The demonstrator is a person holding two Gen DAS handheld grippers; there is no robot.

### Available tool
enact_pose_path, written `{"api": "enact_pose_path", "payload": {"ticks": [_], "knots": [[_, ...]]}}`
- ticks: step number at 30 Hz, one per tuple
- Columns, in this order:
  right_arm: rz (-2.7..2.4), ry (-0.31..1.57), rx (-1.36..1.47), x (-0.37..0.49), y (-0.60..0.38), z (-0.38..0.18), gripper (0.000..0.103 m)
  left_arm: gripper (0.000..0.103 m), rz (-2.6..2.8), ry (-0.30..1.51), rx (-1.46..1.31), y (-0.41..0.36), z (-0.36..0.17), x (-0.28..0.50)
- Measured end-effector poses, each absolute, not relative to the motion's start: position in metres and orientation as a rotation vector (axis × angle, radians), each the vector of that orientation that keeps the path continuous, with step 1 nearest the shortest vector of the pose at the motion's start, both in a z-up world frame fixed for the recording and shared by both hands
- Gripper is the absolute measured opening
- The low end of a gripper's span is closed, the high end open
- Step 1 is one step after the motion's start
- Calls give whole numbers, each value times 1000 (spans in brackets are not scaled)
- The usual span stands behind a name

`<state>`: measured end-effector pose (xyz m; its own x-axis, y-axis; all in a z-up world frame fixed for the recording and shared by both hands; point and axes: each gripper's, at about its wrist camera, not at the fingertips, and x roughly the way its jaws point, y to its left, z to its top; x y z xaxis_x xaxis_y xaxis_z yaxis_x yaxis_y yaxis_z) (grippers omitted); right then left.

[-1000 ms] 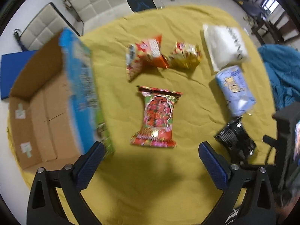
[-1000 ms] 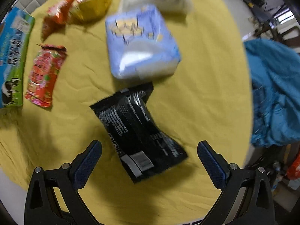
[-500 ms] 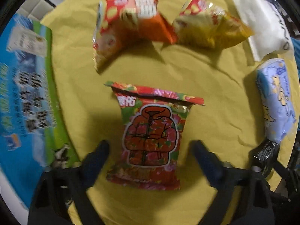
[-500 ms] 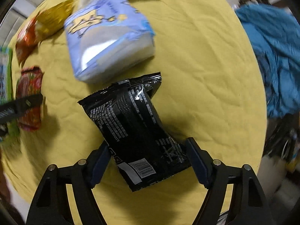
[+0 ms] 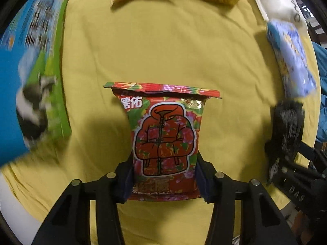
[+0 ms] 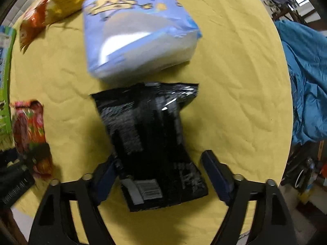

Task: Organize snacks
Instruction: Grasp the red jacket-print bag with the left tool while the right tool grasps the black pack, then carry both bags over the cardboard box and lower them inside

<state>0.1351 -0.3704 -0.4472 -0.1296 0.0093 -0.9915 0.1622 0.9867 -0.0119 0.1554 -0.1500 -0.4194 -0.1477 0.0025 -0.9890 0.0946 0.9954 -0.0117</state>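
Both grippers dropped in vs 1 s ago. Left gripper point(image 5: 164, 180) now pinching red pack point(image 5: 165, 140), mid cloth point(image 5: 163, 47). Right gripper point(image 6: 159, 175) narrowed round black pack point(image 6: 151, 143), left pad touching, right apart, nr cloth's right edge. Lifts prob next.

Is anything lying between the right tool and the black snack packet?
Nothing visible does. The black packet lies between the right tool's fingers, which straddle its lower part; the left finger touches it, the right one stands slightly apart.
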Motion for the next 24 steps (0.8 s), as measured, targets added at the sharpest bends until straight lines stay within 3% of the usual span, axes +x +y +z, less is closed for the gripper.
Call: {"api": "enact_pose_path", "payload": {"ticks": [3,19,24], "knots": [[-125,1691,113,131,-369,-449,65,47,-82,1725,70,-149,-425,142],[-123,1751,125,149,-383,-473,68,54,-66,1713,73,-157,-423,188],[-127,1747,124,152,-384,-474,63,50,-68,1697,74,-153,-415,180]]}}
